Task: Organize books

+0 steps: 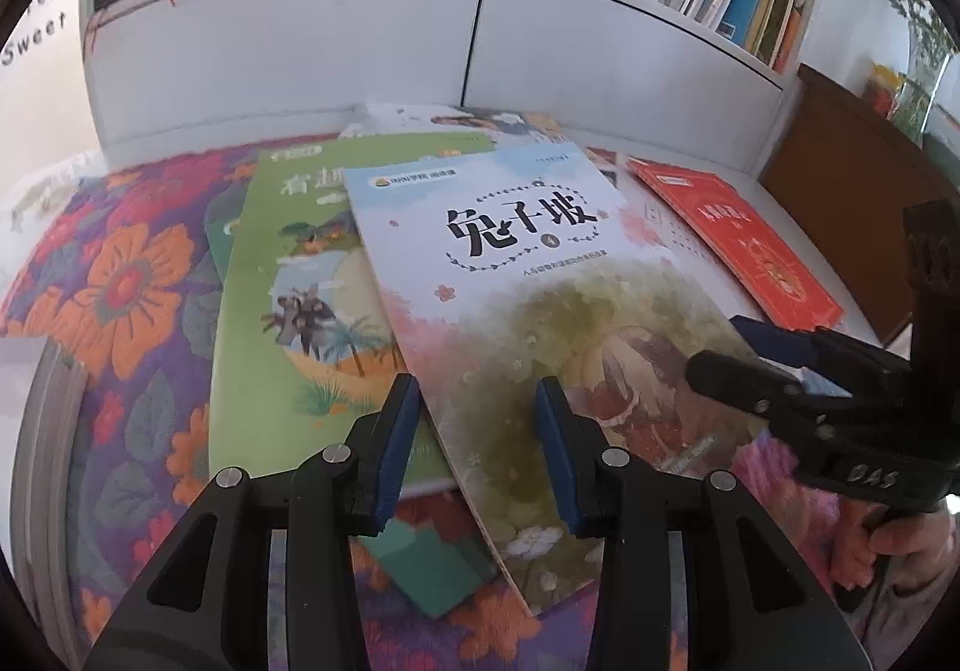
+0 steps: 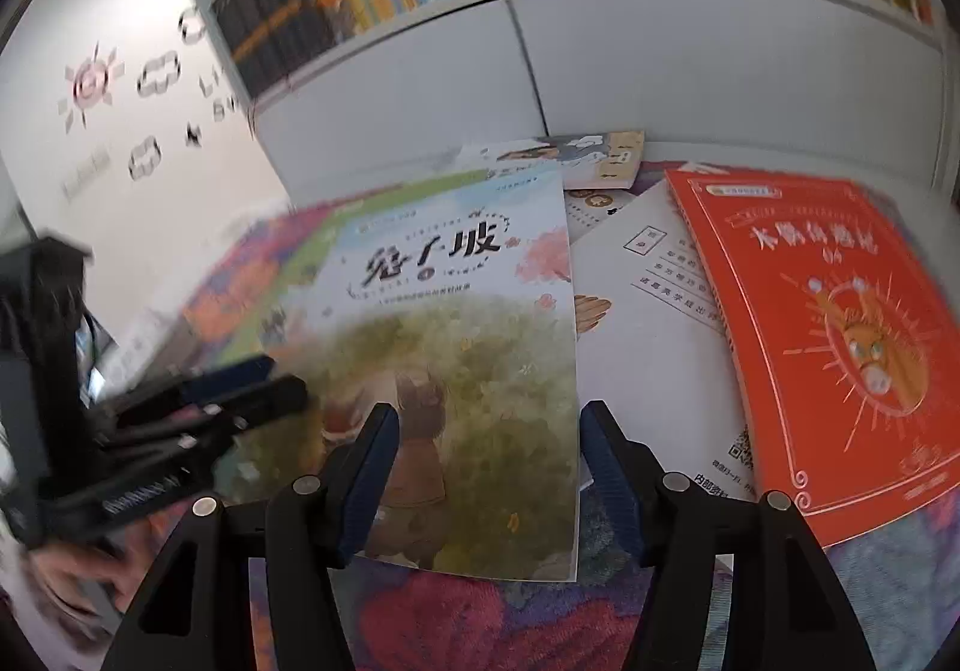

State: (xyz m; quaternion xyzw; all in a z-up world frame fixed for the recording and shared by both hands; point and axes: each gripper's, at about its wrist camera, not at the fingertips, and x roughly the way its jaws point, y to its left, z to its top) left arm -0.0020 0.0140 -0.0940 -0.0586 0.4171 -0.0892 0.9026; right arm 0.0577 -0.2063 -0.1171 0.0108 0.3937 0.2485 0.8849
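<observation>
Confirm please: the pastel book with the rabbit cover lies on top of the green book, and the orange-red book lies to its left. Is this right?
Not quite. The orange-red book lies to the right of the pastel rabbit book, not to its left; the right wrist view shows this clearly. The rest holds: the pastel book does lie on top of the green book.

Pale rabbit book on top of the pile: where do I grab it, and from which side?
Take the rabbit book by its near bottom edge, coming in low from the front. It lies flat on the other books, slightly askew, and that edge overhangs toward the grippers above the floral cloth, so a jaw could probably slip under there.
</observation>
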